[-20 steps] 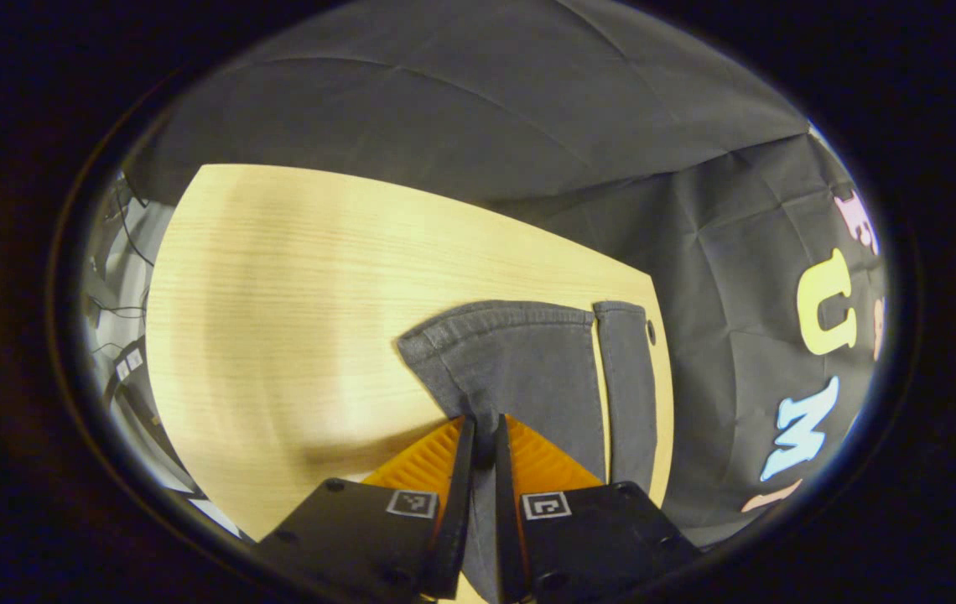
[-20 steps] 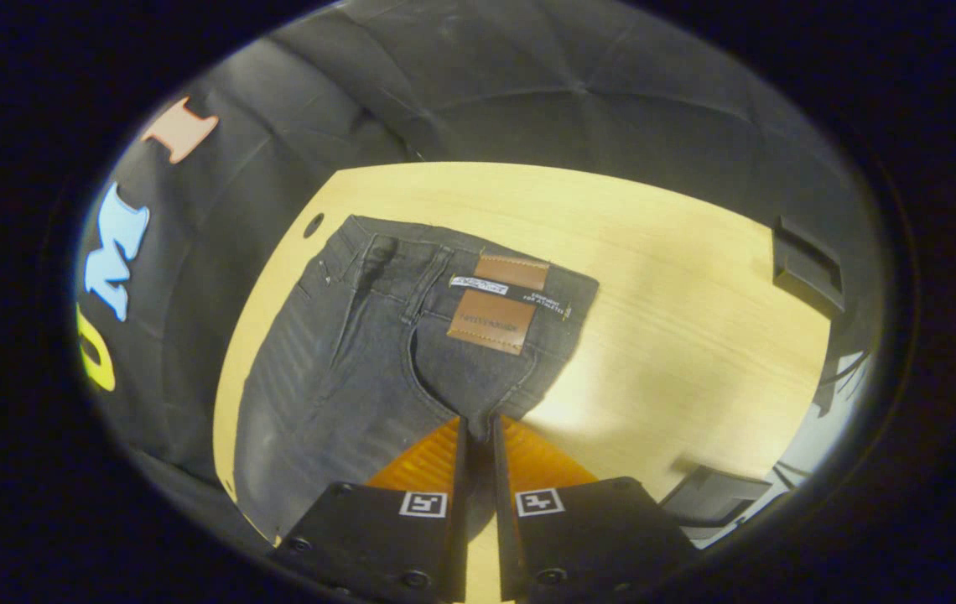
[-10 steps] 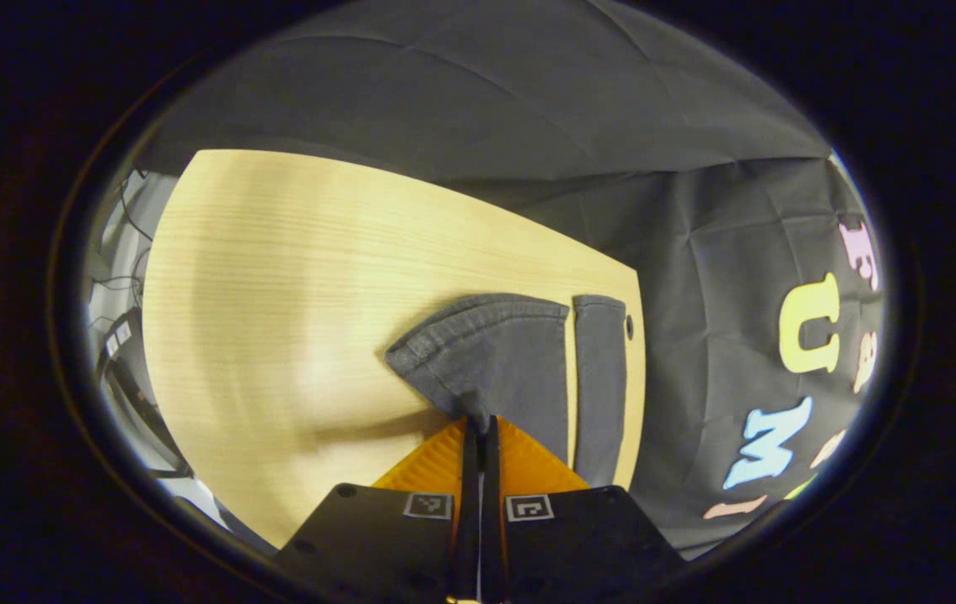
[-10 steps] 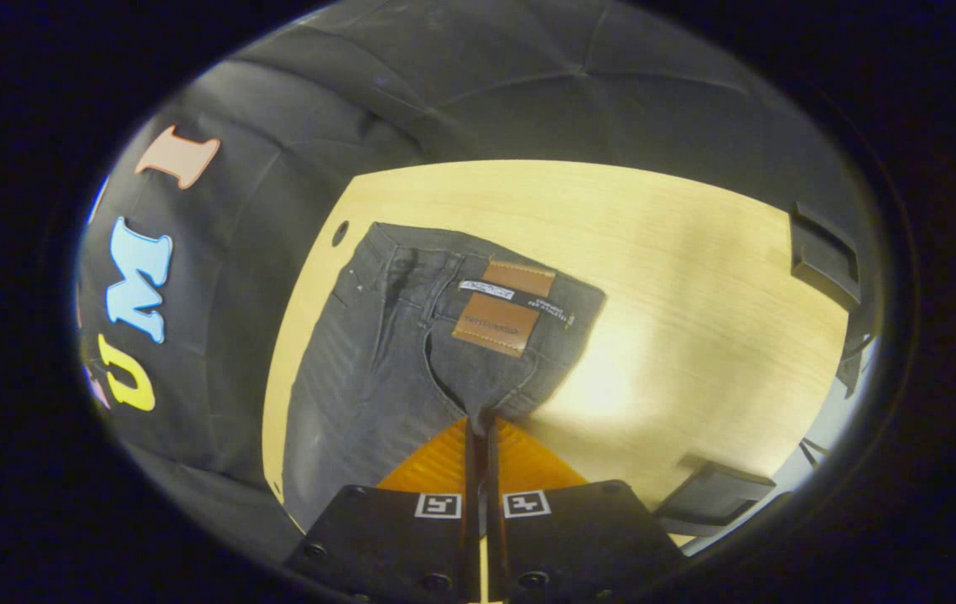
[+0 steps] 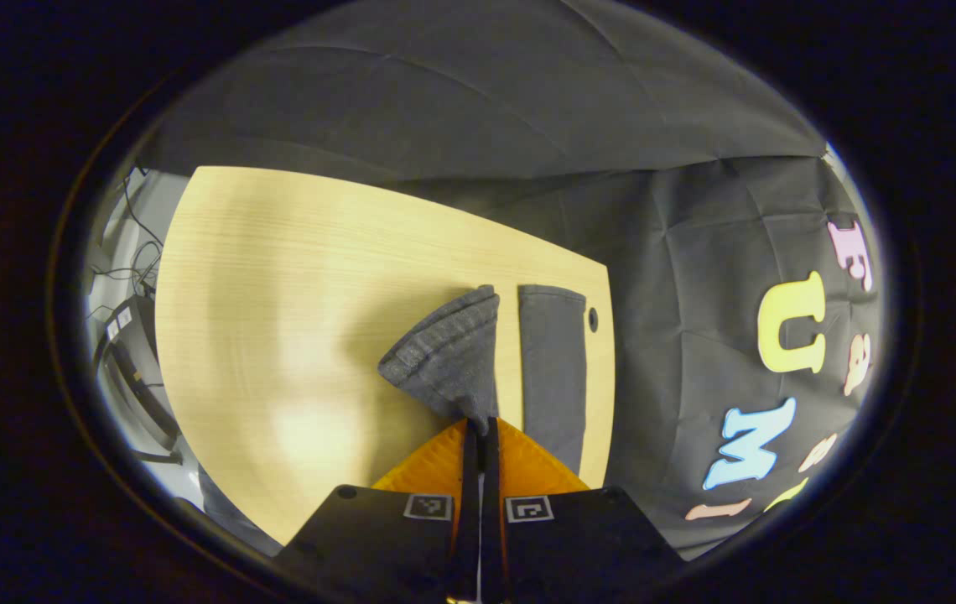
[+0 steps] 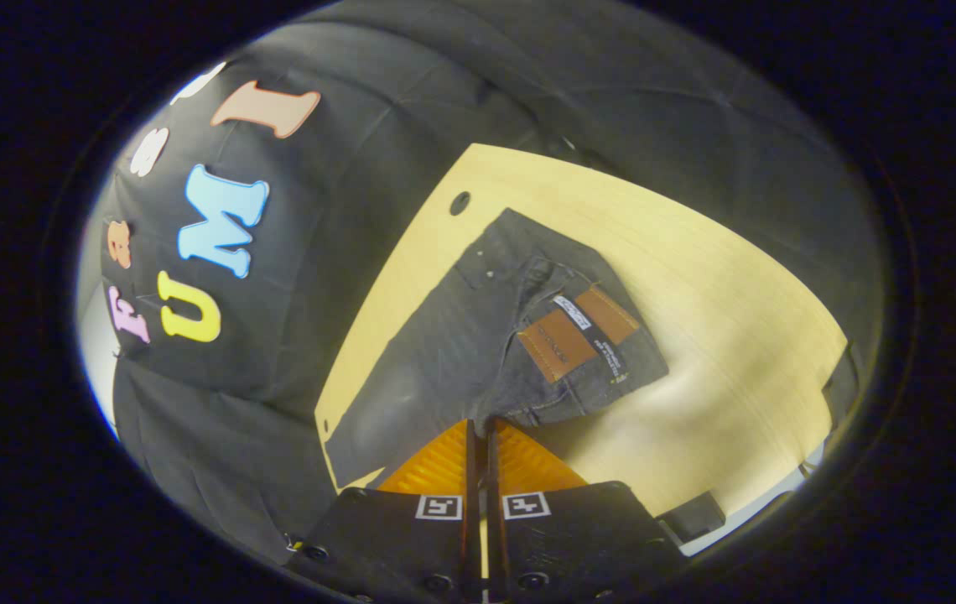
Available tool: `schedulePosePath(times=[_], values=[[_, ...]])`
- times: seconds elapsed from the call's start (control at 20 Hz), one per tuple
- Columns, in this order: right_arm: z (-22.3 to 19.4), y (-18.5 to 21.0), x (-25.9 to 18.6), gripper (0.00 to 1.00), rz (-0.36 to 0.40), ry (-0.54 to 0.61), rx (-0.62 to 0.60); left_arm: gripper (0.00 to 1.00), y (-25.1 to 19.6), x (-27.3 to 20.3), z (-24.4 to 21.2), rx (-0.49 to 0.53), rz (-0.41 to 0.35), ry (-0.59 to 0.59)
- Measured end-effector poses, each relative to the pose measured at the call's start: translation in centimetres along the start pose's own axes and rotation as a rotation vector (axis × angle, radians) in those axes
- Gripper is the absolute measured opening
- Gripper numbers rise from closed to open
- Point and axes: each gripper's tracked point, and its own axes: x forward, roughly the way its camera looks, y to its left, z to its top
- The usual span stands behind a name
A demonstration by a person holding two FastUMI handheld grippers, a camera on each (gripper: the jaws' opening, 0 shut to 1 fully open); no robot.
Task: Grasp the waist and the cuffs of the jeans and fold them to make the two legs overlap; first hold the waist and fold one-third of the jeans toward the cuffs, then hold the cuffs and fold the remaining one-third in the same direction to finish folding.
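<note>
Both pinched tight on dark grey denim jeans (image 6: 478, 335) along the pale wooden worktop's (image 5: 277, 319) wall-side edge, left gripper (image 5: 480, 426) lifting a cuff (image 5: 444, 352), right gripper (image 6: 480, 426) apparently the waist, to overlap legs.

A pale wooden table (image 5: 277, 319) is spreading out ahead of the jaws and to their left in the left gripper view, with a small round hole (image 5: 593, 319) sitting near its edge, ahead and to the right. Dark equipment with cables (image 5: 130, 335) is lying beyond the table's far left edge. In the right gripper view the table (image 6: 738, 335) is stretching ahead and rightward, another round hole (image 6: 460, 203) showing far ahead, and a dark block (image 6: 692, 513) is resting low at the right.
</note>
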Motion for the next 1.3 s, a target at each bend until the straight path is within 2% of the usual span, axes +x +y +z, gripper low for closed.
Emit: schedulePosePath(times=[0.1, 0.25, 0.4, 0.5, 0.55, 0.6, 0.9, 1.2, 1.3], values=[[1.6, 2.5, -0.1, 0.02, 0.058, 0.008, -0.015, 0.09, -3.9, -0.6, -0.5, -0.071, -0.061, 0.018], [4.8, 5.5, 0.8, 0.02, 0.124, 0.005, -0.028, 0.10, -8.1, 0.1, 0.3, -0.027, -0.075, 0.012], [7.3, 8.1, 2.1, 0.02, 0.173, 0.015, 0.021, 0.09, -12.9, 1.6, 0.3, -0.033, -0.086, 0.035], [9.5, 9.1, 3.6, 0.02, 0.172, 0.016, 0.064, 0.09, -14.4, 4.2, 0.7, -0.034, -0.054, 0.046], [10.2, 9.2, 4.4, 0.07, 0.167, 0.011, 0.088, 0.09, -14.8, 5.9, 1.1, -0.039, -0.040, 0.047], [11.4, 9.3, 5.6, 0.02, 0.162, 0.006, 0.108, 0.10, -15.5, 7.4, 1.6, -0.049, -0.034, 0.048], [16.3, 8.8, 12.0, 0.02, 0.118, -0.042, 0.163, 0.10, -18.5, 17.3, 2.5, -0.024, -0.002, 0.073], [18.2, 6.9, 18.6, 0.02, 0.107, -0.093, 0.167, 0.09, -20.0, 26.4, 1.5, 0.120, 0.068, 0.073], [18.2, 5.7, 20.4, 0.02, 0.078, -0.116, 0.146, 0.09, -19.2, 28.5, 1.4, 0.164, 0.094, 0.060]])
